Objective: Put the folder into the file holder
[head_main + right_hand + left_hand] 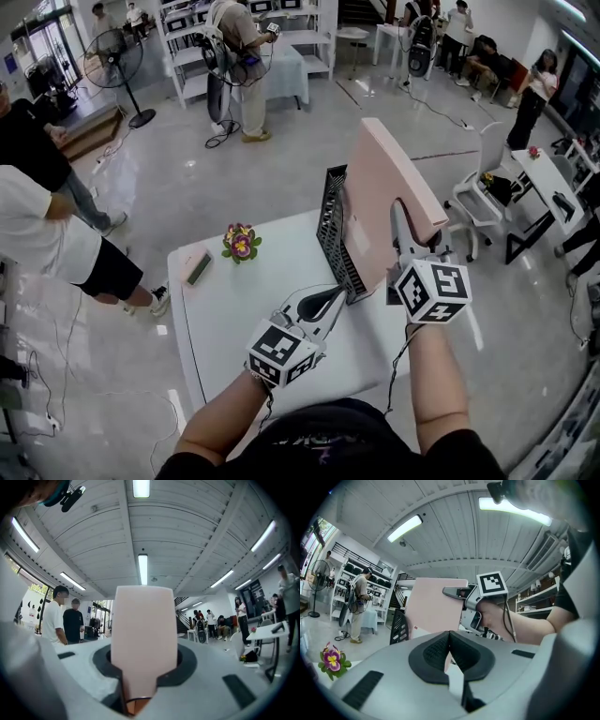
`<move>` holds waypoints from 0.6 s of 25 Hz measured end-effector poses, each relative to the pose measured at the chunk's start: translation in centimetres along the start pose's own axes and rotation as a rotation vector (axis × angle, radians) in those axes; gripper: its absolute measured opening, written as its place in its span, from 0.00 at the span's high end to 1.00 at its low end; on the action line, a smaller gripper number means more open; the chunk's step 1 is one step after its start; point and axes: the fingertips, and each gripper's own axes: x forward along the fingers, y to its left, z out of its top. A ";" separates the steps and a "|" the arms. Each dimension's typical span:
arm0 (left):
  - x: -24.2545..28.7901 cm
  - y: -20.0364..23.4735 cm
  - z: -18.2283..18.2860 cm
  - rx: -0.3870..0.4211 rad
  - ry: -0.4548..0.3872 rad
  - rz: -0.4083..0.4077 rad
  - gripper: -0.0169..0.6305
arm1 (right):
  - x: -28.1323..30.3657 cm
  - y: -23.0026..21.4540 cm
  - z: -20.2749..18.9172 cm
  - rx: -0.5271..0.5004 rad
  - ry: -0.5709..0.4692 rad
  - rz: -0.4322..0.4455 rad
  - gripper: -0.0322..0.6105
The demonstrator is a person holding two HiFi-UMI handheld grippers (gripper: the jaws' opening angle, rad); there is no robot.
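Note:
A large pink folder (389,192) stands tilted above the white table (234,319), its lower end down at the base of the black mesh file holder (334,234). My right gripper (397,214) is shut on the folder's right edge; in the right gripper view the pink folder (143,630) fills the gap between the jaws. My left gripper (337,294) is shut with nothing in it, its tip next to the holder's front end. The left gripper view shows the folder (433,611), the holder (399,626) and the right gripper (457,591) ahead of it.
A small flower pot (241,242) and a flat green object (199,268) sit at the table's far left. A white chair (483,183) and a desk (553,187) stand to the right. People stand at the left and in the background, near a floor fan (112,61).

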 end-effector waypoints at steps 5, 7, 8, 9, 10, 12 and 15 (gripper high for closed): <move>0.1 0.6 -0.6 -0.008 0.008 0.013 0.97 | 0.7 0.2 -1.5 -0.006 0.001 -0.004 0.74; 0.2 0.8 -0.8 -0.015 0.013 0.019 0.97 | 0.9 0.3 -1.9 -0.011 -0.004 -0.003 0.74; 0.2 0.9 -0.9 -0.016 0.014 0.022 0.97 | 1.1 0.4 -1.9 -0.016 -0.008 -0.001 0.74; 0.2 1.1 -0.9 -0.016 0.015 0.026 0.97 | 1.3 0.5 -1.9 -0.019 -0.011 0.001 0.74; 0.1 1.3 -0.8 -0.016 0.017 0.029 0.97 | 1.6 0.7 -1.9 -0.019 -0.012 0.005 0.74; -0.2 1.6 -0.8 -0.018 0.019 0.031 0.97 | 2.1 1.2 -2.1 -0.014 -0.007 0.011 0.74; -0.5 2.2 -0.7 -0.022 0.021 0.034 0.97 | 2.6 1.6 -2.8 -0.007 0.008 0.010 0.74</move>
